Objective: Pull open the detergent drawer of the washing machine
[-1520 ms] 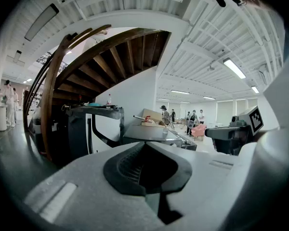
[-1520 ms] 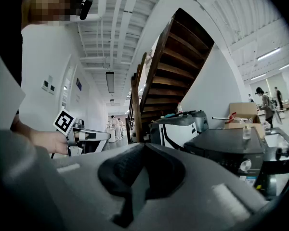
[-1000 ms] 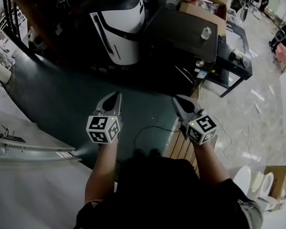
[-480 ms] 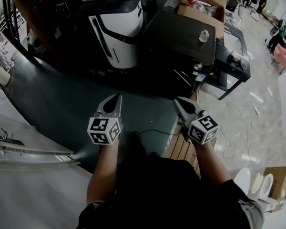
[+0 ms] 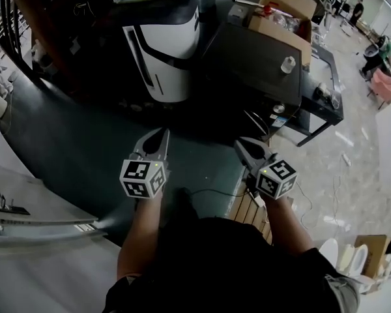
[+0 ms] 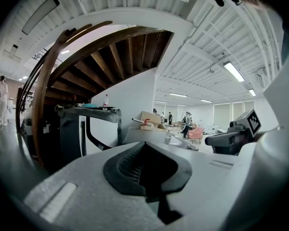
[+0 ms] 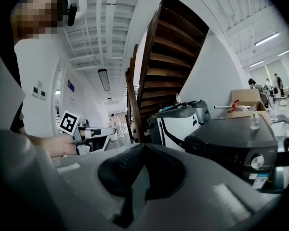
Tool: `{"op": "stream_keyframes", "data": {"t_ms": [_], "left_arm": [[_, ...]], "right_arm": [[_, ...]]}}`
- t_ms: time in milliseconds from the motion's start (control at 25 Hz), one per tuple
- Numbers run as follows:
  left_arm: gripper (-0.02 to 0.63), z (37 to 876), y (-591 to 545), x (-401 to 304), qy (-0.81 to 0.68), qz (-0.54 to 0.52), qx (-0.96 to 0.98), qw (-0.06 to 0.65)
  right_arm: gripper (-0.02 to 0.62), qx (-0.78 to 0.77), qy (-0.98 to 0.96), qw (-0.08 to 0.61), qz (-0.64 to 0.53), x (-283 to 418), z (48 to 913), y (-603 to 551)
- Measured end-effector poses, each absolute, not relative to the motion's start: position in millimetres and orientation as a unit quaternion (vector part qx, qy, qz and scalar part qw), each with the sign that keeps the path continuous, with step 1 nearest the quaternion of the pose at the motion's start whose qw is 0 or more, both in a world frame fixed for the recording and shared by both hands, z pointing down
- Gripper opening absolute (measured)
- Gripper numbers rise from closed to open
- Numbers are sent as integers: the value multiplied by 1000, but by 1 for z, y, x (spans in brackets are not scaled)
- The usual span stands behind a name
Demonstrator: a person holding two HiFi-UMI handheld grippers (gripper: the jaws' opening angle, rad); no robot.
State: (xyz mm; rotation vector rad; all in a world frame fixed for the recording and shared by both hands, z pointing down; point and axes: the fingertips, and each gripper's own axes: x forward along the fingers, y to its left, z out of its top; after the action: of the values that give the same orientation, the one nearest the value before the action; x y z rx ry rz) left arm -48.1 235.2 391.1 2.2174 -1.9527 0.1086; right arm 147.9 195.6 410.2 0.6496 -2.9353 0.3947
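The dark washing machine (image 5: 254, 60) sits at one o'clock from us, its drawer too dark to make out; a white-and-black appliance (image 5: 163, 44) stands at eleven. Our left gripper (image 5: 161, 133) and right gripper (image 5: 240, 143) hover short of them, both pairs of jaws together and empty

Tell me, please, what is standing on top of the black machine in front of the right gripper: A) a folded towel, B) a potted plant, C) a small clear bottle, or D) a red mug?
C: a small clear bottle stands upright on the flat top of the black machine, as both the head view and the right gripper view show.
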Motion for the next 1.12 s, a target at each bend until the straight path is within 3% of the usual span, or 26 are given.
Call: {"op": "stream_keyframes", "data": {"t_ms": [720, 1120], "left_arm": [[11, 413, 113, -157, -611, 48, 781, 121], [11, 425, 96, -179, -589, 60, 794, 134]], "right_arm": [[2, 256, -944, 96, 184, 34, 444, 95], [2, 296, -926, 105, 211, 29, 463, 88]]}}
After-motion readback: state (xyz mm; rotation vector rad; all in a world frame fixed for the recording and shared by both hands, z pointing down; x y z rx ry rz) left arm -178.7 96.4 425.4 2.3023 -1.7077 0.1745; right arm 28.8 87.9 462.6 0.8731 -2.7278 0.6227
